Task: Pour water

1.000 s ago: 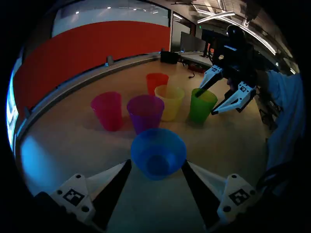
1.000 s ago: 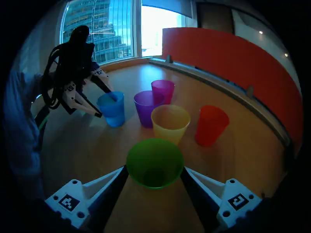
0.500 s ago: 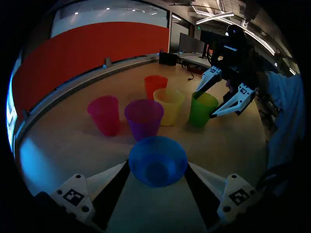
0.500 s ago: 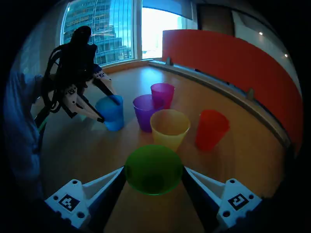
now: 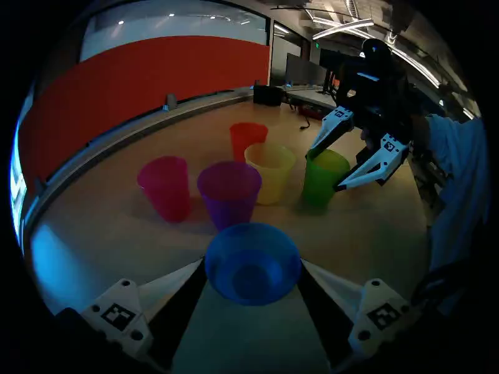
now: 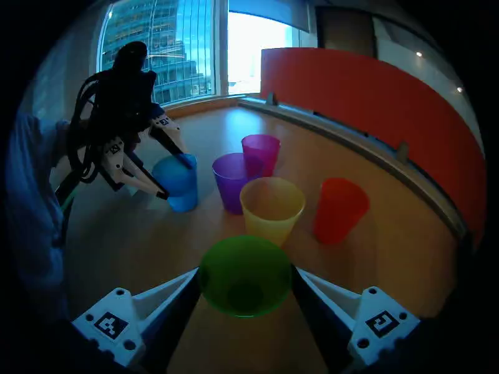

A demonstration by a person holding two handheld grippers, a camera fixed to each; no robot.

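Note:
A blue cup (image 5: 252, 265) sits between the fingers of my left gripper (image 5: 252, 267), which press on both its sides. In the right gripper view the same blue cup (image 6: 176, 182) leans in the left gripper (image 6: 175, 179) at the table's left. My right gripper (image 6: 246, 274) is shut on a green cup (image 6: 245, 283), its mouth facing the camera. From the left gripper view, the green cup (image 5: 323, 179) is held by the right gripper (image 5: 323, 171) at the right. Whether either cup holds water I cannot tell.
On the wooden table (image 5: 93, 230) stand a pink cup (image 5: 164, 187), a purple cup (image 5: 229, 190), a yellow cup (image 5: 270, 169) and a red cup (image 5: 247, 138), close together. A person's sleeve (image 5: 458, 162) is at the right. A red wall panel (image 6: 387, 93) runs behind.
Both held cups have drawn closer to their cameras and sit lower in each view. The blue cup now leans in the left gripper. The other cups have not moved.

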